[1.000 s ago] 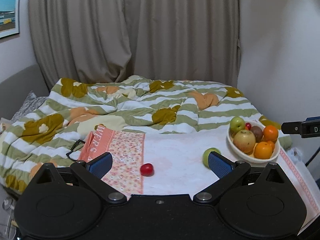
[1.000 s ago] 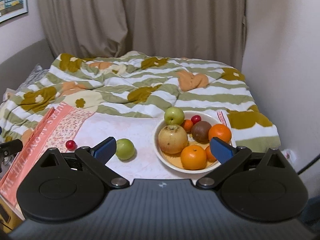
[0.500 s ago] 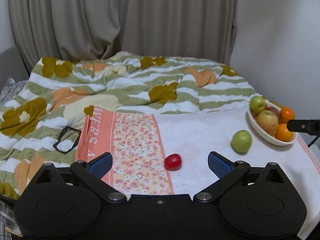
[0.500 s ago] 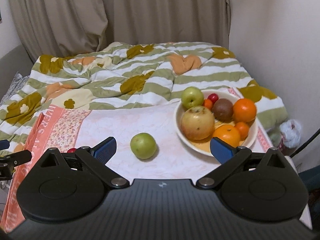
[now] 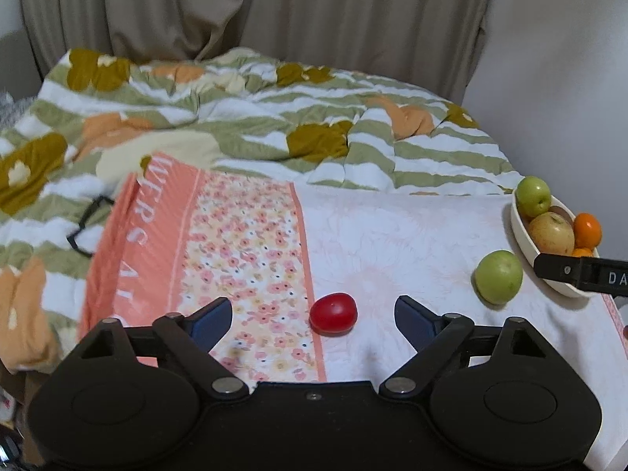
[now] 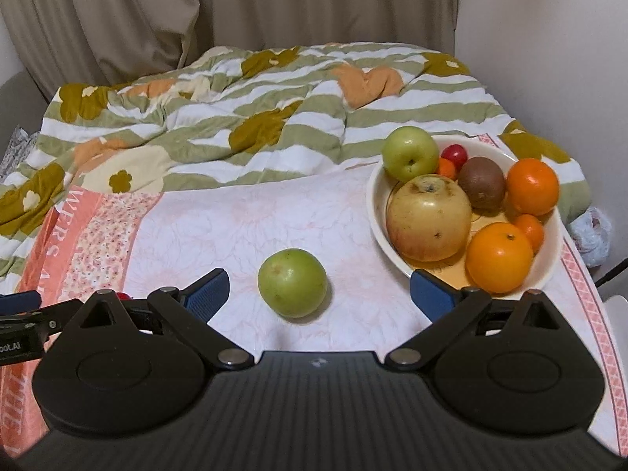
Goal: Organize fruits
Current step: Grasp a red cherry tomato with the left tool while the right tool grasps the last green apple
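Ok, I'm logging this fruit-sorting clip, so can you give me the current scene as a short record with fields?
surface: floral cloth laid over a striped blanket
bowl: white bowl, right side of the cloth
in bowl: green apple, yellow apple, kiwi, oranges, small red fruit
loose fruit: green fruit, red tomato, both on the cloth
left gripper: open, empty, tomato between its fingers
right gripper: open, empty, green fruit between its fingers
other: glasses on the blanket
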`<action>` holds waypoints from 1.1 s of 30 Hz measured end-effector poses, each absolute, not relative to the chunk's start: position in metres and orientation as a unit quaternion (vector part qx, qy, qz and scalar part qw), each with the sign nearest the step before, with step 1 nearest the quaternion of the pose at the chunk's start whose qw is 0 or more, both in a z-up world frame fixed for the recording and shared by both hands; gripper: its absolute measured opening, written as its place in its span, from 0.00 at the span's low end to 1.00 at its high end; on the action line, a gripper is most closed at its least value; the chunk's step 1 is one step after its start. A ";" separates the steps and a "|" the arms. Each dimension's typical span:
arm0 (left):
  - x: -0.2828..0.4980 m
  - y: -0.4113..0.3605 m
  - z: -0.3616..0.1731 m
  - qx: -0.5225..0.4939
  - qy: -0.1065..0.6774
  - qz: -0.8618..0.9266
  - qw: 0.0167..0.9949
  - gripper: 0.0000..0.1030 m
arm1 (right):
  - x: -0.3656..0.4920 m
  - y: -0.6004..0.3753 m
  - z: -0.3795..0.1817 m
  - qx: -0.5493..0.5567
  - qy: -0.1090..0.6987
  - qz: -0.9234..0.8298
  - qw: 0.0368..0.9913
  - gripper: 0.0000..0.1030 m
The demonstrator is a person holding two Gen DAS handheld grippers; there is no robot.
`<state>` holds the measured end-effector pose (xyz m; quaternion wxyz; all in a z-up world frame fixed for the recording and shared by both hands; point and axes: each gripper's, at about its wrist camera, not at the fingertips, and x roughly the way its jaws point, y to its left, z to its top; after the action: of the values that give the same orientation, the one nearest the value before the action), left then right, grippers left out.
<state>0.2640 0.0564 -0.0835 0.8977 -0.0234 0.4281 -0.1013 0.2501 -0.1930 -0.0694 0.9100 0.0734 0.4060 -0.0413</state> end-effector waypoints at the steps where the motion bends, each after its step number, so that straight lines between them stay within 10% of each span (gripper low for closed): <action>1: 0.268 0.056 -0.087 -0.029 0.433 -0.100 0.895 0.88 | 0.254 -0.192 -0.071 0.069 0.408 -0.040 0.909 1.00; 18: 0.293 0.037 -0.122 -0.048 0.479 -0.090 0.872 0.58 | 0.289 -0.174 -0.110 -0.007 0.441 0.003 0.898 1.00; 22: 0.296 0.035 -0.122 -0.042 0.478 -0.089 0.873 0.38 | 0.290 -0.170 -0.115 -0.015 0.444 0.013 0.896 1.00; 33: 0.288 0.045 -0.120 -0.043 0.480 -0.082 0.872 0.38 | 0.295 -0.169 -0.122 -0.016 0.453 0.023 0.891 1.00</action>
<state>0.2878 0.0445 -0.1201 0.8725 -0.0433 0.4797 -0.0821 0.2951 -0.1688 -0.1223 0.8909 -0.0156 0.4533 0.0227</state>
